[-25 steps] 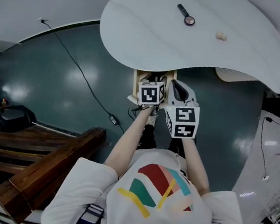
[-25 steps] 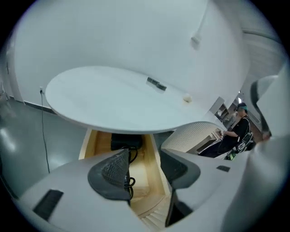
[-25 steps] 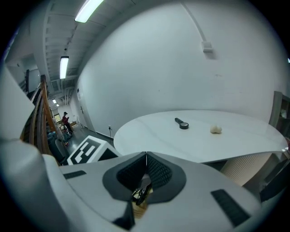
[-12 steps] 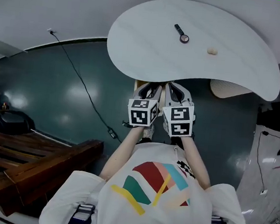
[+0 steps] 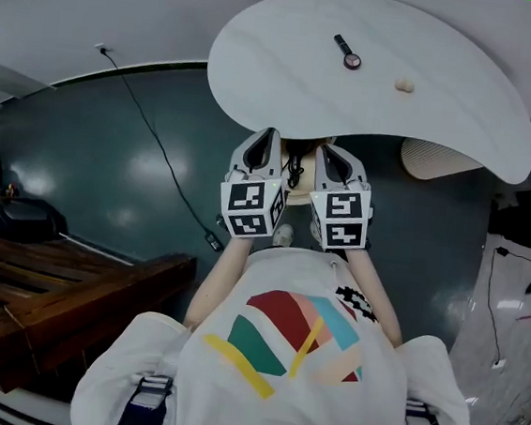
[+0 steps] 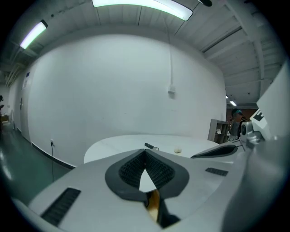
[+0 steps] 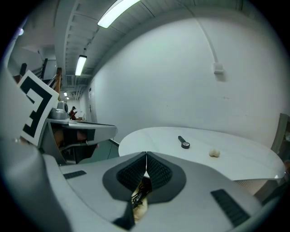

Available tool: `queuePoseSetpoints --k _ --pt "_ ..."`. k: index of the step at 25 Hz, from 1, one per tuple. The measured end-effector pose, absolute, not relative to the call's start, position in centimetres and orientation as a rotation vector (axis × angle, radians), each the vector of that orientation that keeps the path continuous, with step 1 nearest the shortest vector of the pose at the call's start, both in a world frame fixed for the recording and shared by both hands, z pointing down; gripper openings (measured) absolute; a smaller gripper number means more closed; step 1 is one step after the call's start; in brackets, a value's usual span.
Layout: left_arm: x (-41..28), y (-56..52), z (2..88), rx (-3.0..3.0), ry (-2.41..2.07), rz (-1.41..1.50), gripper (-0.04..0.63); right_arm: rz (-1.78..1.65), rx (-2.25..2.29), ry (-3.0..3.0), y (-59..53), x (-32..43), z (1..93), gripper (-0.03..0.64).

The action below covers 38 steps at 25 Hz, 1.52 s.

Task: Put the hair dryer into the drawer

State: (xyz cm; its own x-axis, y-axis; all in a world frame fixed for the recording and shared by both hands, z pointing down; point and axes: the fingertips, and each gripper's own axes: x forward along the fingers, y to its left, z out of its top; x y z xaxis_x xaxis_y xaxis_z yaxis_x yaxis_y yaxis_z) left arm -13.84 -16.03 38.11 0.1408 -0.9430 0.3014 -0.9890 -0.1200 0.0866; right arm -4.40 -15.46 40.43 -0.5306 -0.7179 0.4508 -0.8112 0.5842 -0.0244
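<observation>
A dark green floor (image 5: 110, 162) fills most of the head view, with a thin black cable (image 5: 158, 153) trailing across it from the wall. Over it stands a white table (image 5: 289, 77) with a curved, rounded top. The person's shirt (image 5: 289, 351), white with a coloured print, takes up the bottom of the view, and dark wooden benches (image 5: 49, 297) lie to the left.

Both forearms reach up toward the table's near edge. The left gripper (image 5: 264, 143) and the right gripper (image 5: 332, 155) are held side by side and just apart, both pointing toward the table. The left gripper's jaws are closing right up, tips together, with nothing between the pads. The right gripper's jaws also meet at the tips, and it holds nothing.

Between and below the two grippers, under the table edge, a pale wooden drawer (image 5: 297, 197) stands open. Of the hair dryer only its black cord (image 5: 294, 169) can be made out, lying in that drawer. The dryer's body is hidden behind the grippers.

On the tabletop, well apart from the grippers, lie a small black watch (image 5: 349, 53) and a little cream lump (image 5: 404, 84)
</observation>
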Motion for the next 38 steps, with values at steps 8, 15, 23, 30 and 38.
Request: queuePoseSetpoints --k 8,15,23,30,38 --pt "-14.9 -15.4 36.7 2.147 -1.952 0.240 0.017 0.315 1.265 -2.428 -15.5 -3.8 39.9 0.011" --pt "-14.9 -14.8 36.5 2.141 -1.967 0.250 0.017 0.274 1.245 -2.437 -15.0 -4.1 39.5 0.011" --pt "-15.3 -14.7 37.2 2.118 -1.978 0.283 0.017 0.281 1.234 -2.450 -14.9 -4.3 39.6 0.011" --pt "-16.2 -14.6 37.8 2.082 -1.996 0.280 0.017 0.272 1.227 -2.443 -15.0 -4.3 39.8 0.011" --pt "-16.9 -14.3 38.1 2.066 -2.007 0.294 0.017 0.281 1.227 -2.448 -15.0 -4.4 39.9 0.011"
